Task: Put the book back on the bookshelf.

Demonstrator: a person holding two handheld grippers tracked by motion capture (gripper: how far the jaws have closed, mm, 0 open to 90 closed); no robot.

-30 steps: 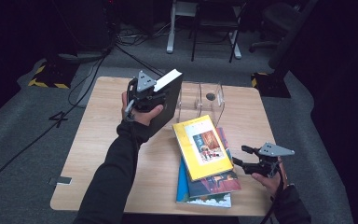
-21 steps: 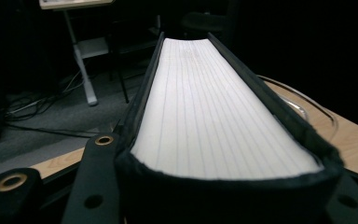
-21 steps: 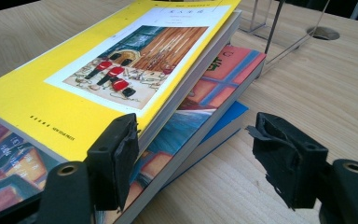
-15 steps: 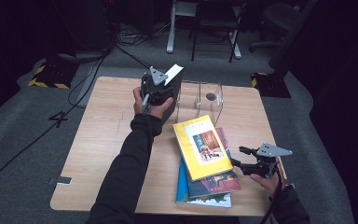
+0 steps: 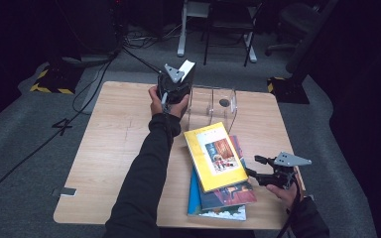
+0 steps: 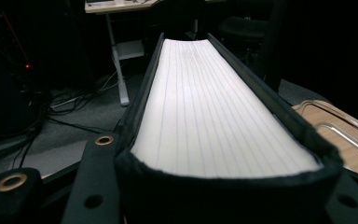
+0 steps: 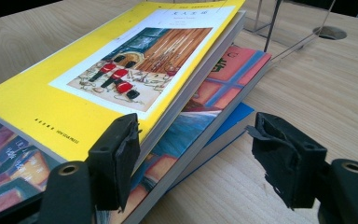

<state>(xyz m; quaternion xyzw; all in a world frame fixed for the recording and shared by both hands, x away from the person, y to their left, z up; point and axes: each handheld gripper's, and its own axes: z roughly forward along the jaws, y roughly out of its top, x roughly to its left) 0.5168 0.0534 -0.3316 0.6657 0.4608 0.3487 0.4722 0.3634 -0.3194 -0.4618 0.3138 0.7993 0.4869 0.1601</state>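
Hiding its own jaws, the black book (image 5: pixel 186 79) is sitting clamped in the left gripper (image 5: pixel 174 85) beside the clear stand (image 5: pixel 213 101); right gripper (image 5: pixel 270 174) is gaping, empty, near it.

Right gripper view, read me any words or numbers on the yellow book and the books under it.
Yellow paperback book, along its lower cover edge: small print, too blurred to read.
Same cover, white panel top: a short line of characters, too small to read.
Red-and-blue illustrated book beneath: partial large characters, not readable.
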